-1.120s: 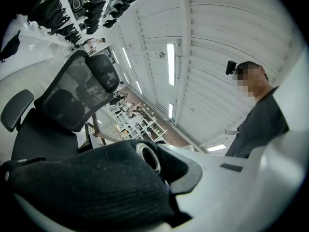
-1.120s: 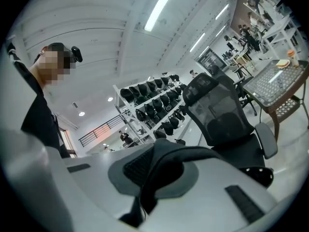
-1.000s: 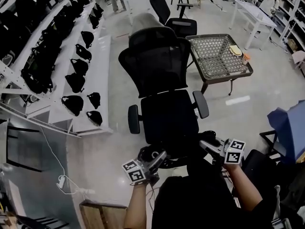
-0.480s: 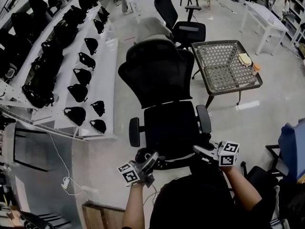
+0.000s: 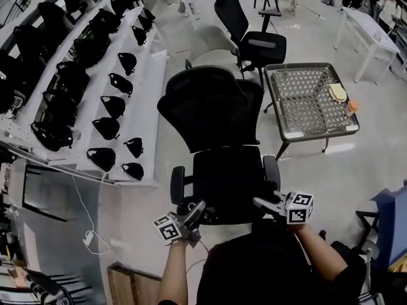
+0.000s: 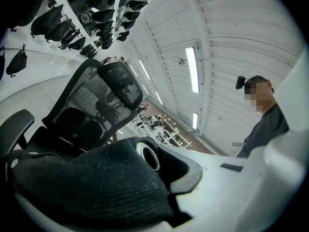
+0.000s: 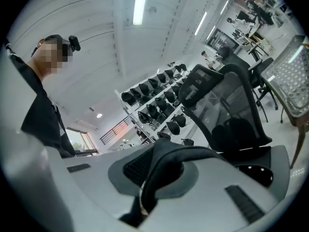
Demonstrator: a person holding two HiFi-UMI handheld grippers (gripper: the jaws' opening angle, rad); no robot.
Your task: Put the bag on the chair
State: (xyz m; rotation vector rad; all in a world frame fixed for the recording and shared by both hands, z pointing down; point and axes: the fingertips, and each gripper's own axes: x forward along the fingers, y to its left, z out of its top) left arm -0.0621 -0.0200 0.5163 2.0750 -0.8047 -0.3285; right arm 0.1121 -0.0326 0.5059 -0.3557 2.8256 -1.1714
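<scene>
A black office chair (image 5: 227, 173) stands right in front of me, its seat facing me and its mesh back (image 5: 210, 107) behind it. My left gripper (image 5: 196, 208) and right gripper (image 5: 261, 203) hover at the seat's front edge, both shut. Between them hangs the black bag (image 5: 245, 259), hard to tell apart from my dark clothes. In the left gripper view, the left gripper (image 6: 145, 178) clamps thick black bag fabric (image 6: 82, 187). In the right gripper view, a black strap (image 7: 166, 161) runs through the right gripper (image 7: 154, 180). The chair (image 7: 231, 110) shows beyond it.
White stepped shelves (image 5: 143, 88) with several black bags run along the left. A wire-mesh table (image 5: 311, 100) stands at the right and a second office chair (image 5: 254, 40) behind. A wooden box (image 5: 133, 284) and a cable (image 5: 82, 237) lie on the floor at lower left.
The head view has shifted, so the chair sits lower and more centred. Both grippers stay shut on the bag and have come slightly closer to the seat's front edge.
</scene>
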